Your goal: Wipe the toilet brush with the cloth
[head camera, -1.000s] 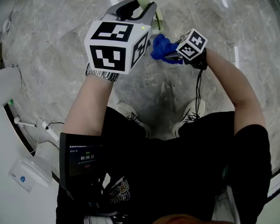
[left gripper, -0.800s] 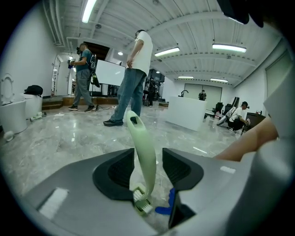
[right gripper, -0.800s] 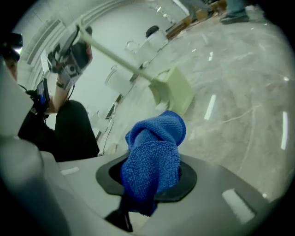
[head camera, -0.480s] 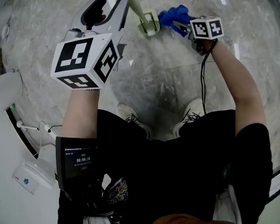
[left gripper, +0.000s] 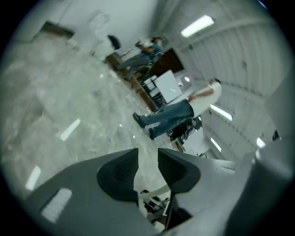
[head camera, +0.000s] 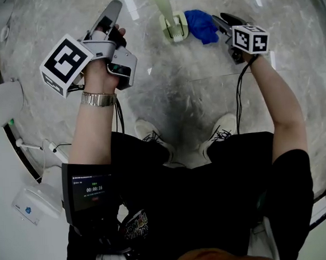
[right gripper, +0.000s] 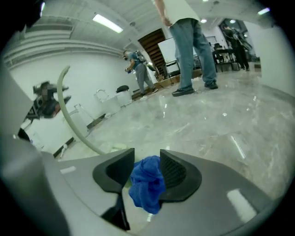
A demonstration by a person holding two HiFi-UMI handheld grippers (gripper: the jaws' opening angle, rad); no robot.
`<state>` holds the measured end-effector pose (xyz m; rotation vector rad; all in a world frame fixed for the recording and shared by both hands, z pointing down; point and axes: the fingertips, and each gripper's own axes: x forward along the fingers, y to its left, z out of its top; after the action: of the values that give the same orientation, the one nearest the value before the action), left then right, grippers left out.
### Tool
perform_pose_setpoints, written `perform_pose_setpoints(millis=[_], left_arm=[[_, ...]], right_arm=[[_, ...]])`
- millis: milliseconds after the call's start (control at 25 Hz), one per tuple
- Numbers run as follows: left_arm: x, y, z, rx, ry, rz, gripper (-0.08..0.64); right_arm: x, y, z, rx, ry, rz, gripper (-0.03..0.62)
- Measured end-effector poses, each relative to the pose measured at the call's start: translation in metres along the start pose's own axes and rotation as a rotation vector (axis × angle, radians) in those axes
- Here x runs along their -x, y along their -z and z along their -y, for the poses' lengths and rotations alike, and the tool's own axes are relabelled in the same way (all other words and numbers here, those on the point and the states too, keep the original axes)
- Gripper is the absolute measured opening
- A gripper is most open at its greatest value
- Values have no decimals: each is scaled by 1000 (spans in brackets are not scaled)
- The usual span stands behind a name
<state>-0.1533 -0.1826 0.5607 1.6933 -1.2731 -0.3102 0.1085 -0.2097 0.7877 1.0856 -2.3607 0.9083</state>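
The pale green toilet brush (head camera: 173,26) has its head low on the marble floor, and its handle (right gripper: 69,115) curves up with no gripper on it. A blue cloth (head camera: 201,25) lies right beside the brush head. My right gripper (head camera: 219,18) is shut on the cloth (right gripper: 147,182), which fills the gap between the pads and hangs below them; these jaws have just been opening. Far left of the brush, my left gripper (head camera: 115,8) stands rolled over. Its jaws (left gripper: 147,154) have just been closing, with a gap and nothing between them.
White bathroom fixtures (head camera: 7,100) and a small white device (head camera: 32,200) line the left edge. My shoes (head camera: 152,135) stand on the marble floor below the brush. People stand far off (right gripper: 189,50), with furniture near the far wall (left gripper: 161,87).
The left gripper has let go of the brush, rolled and swung away left. The right gripper has carried the cloth up and to the right, beside the brush head.
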Motion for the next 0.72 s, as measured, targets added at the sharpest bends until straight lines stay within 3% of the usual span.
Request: perform_pose_setpoints(millis=[40,80,120,200,280,320,440,480,600,720], left_arm=[[2,7,-15,116,-16,-13,135],[7,15,-28,197,-39,-26,135],[15,22,-37,245,-66,-40,132],[34,30,-39,266,-108,-73,129],[52,38,-26,217,-119,-96,124],[61,47,-21,154,-127,-116,120],[95,91,-24,-129,-200,-225,97],[111,109,-23,-187,-232,-267,89],[164,159,15,-172,-273,-394,63],[204,167,78,-217,-242,-504,41]], right_arm=[[9,-2,4,-36,17,24,173],[19,-2,3,-46,43,27,49],[30,-1,-3,-24,73,7,3],[49,-3,-32,78,108,-53,2],[67,-4,-71,127,104,-91,2],[76,-1,-89,105,95,-105,2],[99,16,-138,-15,80,-158,3],[111,18,-154,-48,82,-178,3],[179,4,-207,-124,99,-222,3],[239,-29,-257,-135,101,-222,3]])
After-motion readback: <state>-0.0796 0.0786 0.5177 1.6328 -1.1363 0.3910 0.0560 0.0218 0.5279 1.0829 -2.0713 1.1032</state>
